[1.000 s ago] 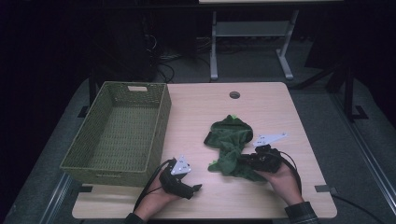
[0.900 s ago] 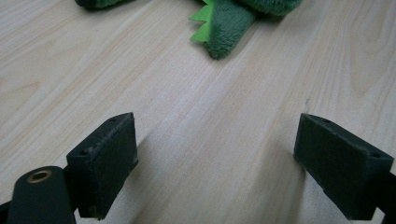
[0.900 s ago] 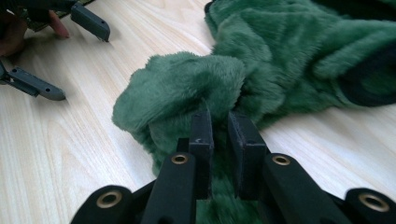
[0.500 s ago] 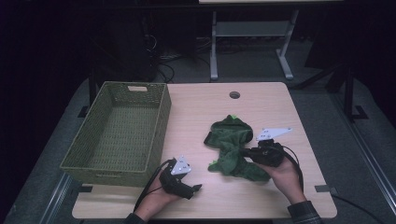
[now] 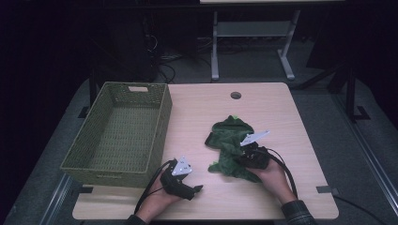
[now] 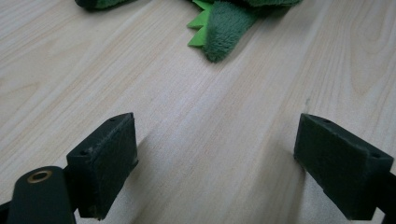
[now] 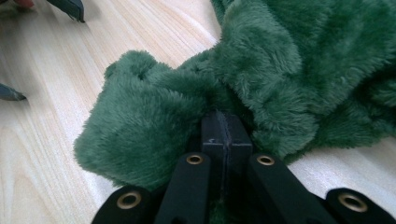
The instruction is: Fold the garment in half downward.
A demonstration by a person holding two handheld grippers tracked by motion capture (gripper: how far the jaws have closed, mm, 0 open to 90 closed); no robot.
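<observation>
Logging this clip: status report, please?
Right gripper shut on green plush toy. Left gripper open, empty, on table. Basket empty, path clear.

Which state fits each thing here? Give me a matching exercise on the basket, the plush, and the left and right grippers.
Things:
1. basket
2. plush
3. left gripper
4. right gripper

States:
A. jaws wide apart over bare table
B. green, crumpled on the table's right half
C. empty, at the table's left edge
D. jaws pinched shut on fabric

Pairs: 1-C, 2-B, 3-A, 4-D
</observation>
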